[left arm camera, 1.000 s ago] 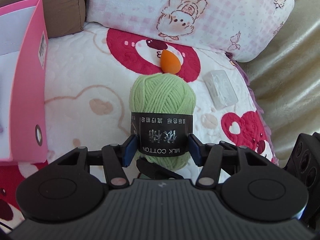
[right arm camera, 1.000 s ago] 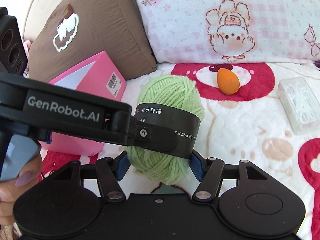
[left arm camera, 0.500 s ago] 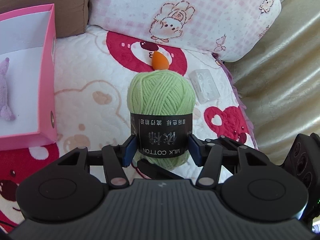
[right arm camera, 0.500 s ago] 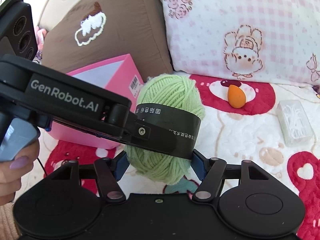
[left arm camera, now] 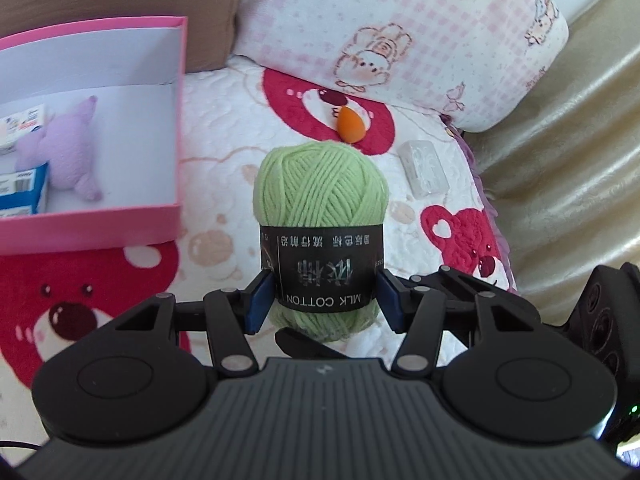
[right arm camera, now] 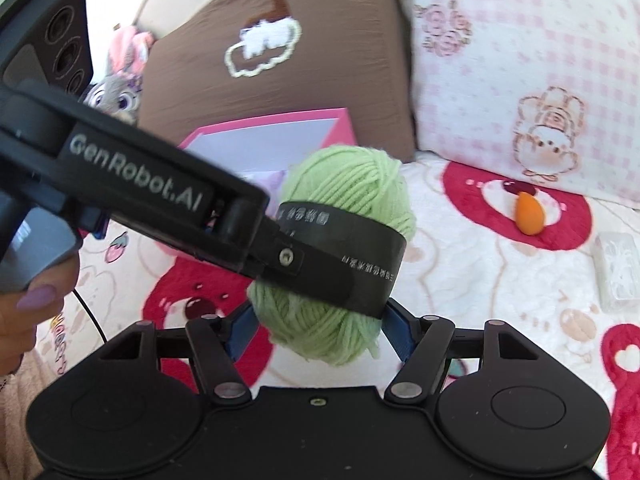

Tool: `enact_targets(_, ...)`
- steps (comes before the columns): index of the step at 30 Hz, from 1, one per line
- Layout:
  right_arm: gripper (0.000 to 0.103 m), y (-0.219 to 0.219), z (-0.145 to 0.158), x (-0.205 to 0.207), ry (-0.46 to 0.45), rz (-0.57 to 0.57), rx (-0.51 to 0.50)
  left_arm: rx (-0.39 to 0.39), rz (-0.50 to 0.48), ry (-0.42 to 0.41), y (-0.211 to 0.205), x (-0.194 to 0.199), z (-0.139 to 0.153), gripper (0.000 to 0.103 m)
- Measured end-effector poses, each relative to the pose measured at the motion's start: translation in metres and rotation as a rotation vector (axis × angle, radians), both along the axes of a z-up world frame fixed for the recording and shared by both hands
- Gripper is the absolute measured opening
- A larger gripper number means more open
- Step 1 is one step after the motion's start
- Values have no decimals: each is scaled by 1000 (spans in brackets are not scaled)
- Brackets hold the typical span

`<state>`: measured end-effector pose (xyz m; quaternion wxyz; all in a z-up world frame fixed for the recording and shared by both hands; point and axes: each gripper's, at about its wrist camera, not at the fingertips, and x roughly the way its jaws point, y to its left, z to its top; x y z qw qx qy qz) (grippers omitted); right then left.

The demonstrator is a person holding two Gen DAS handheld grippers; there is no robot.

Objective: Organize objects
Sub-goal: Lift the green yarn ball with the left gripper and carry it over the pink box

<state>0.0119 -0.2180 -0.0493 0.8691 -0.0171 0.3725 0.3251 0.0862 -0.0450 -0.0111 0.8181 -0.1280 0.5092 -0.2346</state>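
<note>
A ball of light green yarn (left arm camera: 320,200) with a black "MILK COTTON" band hangs above the bed quilt. My left gripper (left arm camera: 320,300) is shut on it, blue pads pressing the band from both sides. In the right wrist view the left gripper's finger (right arm camera: 288,258) crosses the yarn (right arm camera: 352,184) from the left. My right gripper (right arm camera: 318,330) stands open around the ball's lower end, its pads just off the yarn. An open pink box (left arm camera: 178,120) lies to the left, holding a purple plush toy (left arm camera: 68,148) and blue-and-white cartons (left arm camera: 20,188).
An orange teardrop sponge (left arm camera: 350,124) and a clear plastic case (left arm camera: 424,168) lie on the quilt beyond the yarn. A brown pillow (right arm camera: 280,40) and a pink checked pillow (left arm camera: 400,20) line the back. A person's hand (right arm camera: 24,308) holds the left gripper's handle.
Both grippers have risen with the yarn and shifted toward the pink box, whose inside with the purple toy has come into view. The right gripper's pads have eased slightly apart.
</note>
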Motion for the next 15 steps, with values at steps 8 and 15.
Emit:
enact_targets(8, 72, 21, 7, -20, 11, 61, -24, -3, 54, 1, 25, -22, 2, 54)
enact_targets(15, 72, 34, 16, -36, -64, 73, -100, -31, 83, 15, 33, -36, 4, 54)
